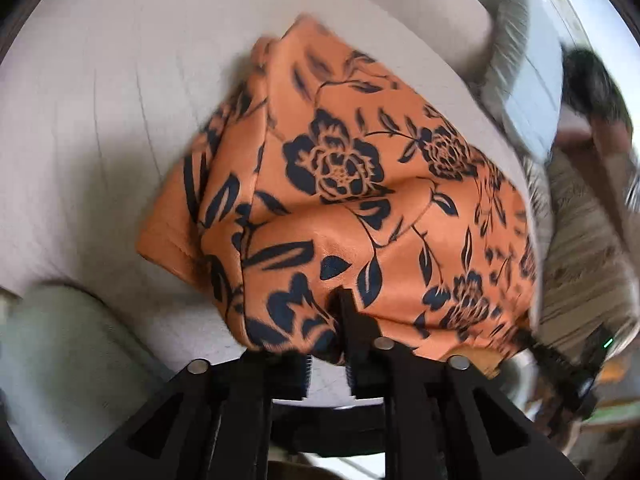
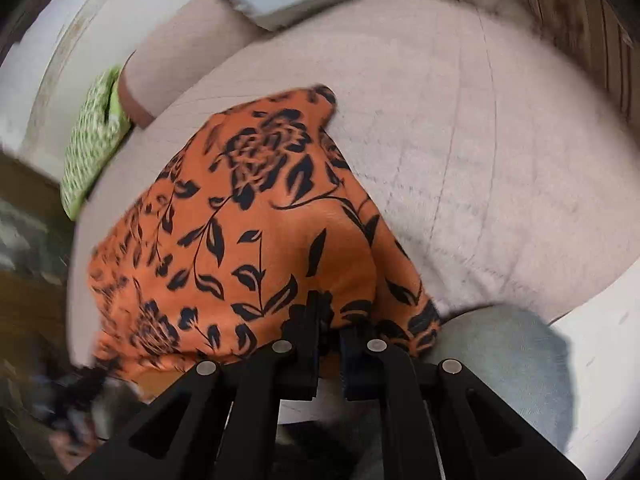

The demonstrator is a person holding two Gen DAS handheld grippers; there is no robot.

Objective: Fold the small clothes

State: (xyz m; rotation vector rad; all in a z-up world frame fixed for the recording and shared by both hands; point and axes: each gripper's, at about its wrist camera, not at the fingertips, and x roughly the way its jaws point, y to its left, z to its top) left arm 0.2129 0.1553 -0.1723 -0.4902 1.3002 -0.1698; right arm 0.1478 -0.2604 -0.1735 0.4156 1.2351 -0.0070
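An orange garment with a dark floral print (image 1: pixel 352 184) lies bunched on a pale pink cushion (image 1: pixel 100 120). My left gripper (image 1: pixel 328 340) is shut on the garment's near edge. One black finger (image 1: pixel 348 312) shows on top and the other is hidden under the cloth. In the right wrist view the same garment (image 2: pixel 248 232) spreads away from my right gripper (image 2: pixel 330 332), which is shut on its near hem with both fingers pinched close together. The cloth is slightly lifted at both held points.
A green patterned cloth (image 2: pixel 96 140) lies at the cushion's far left edge. A person's knee in light jeans (image 2: pixel 508 344) is close beside my right gripper. A fringed pillow (image 1: pixel 508 48) sits at the back right. Bare cushion (image 2: pixel 500 160) lies right of the garment.
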